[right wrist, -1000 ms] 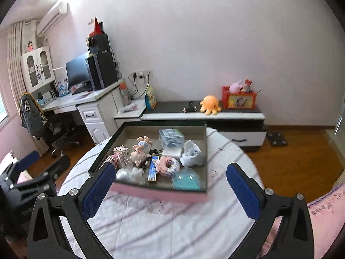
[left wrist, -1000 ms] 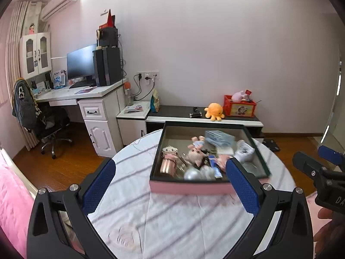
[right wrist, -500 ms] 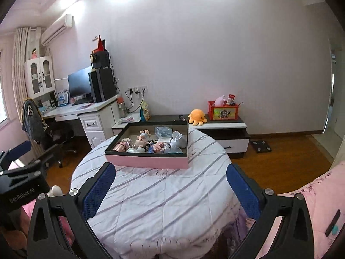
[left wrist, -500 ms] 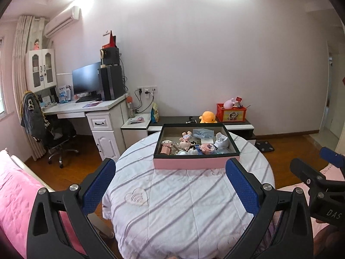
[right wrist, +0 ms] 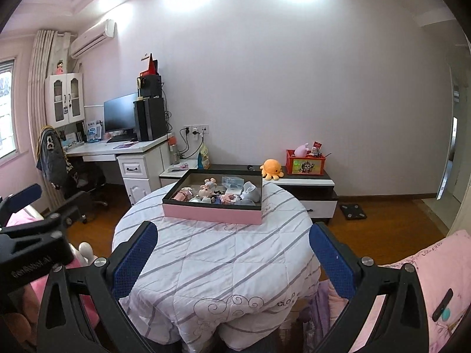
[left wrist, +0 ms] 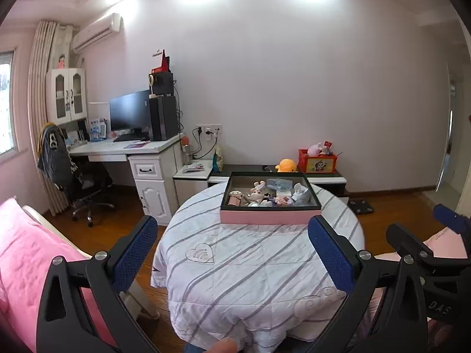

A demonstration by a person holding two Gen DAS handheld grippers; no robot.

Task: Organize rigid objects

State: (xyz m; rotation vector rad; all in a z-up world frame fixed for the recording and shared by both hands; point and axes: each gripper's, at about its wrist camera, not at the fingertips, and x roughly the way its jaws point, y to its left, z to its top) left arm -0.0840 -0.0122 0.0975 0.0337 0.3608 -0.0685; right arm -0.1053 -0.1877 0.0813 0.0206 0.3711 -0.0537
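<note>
Pink-sided box [left wrist: 270, 217] – dark rim, crammed with small toys, both grippers [left wrist: 232, 251] [right wrist: 232, 250] spread, empty.

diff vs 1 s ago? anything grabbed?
Both cameras pulled back and up from the pink tray: it filled the view a second ago, now the whole round table shows. Nothing grabbed; left hand-held gripper and right hand-held gripper stay open and empty. Tray and its trinkets unmoved.
</note>
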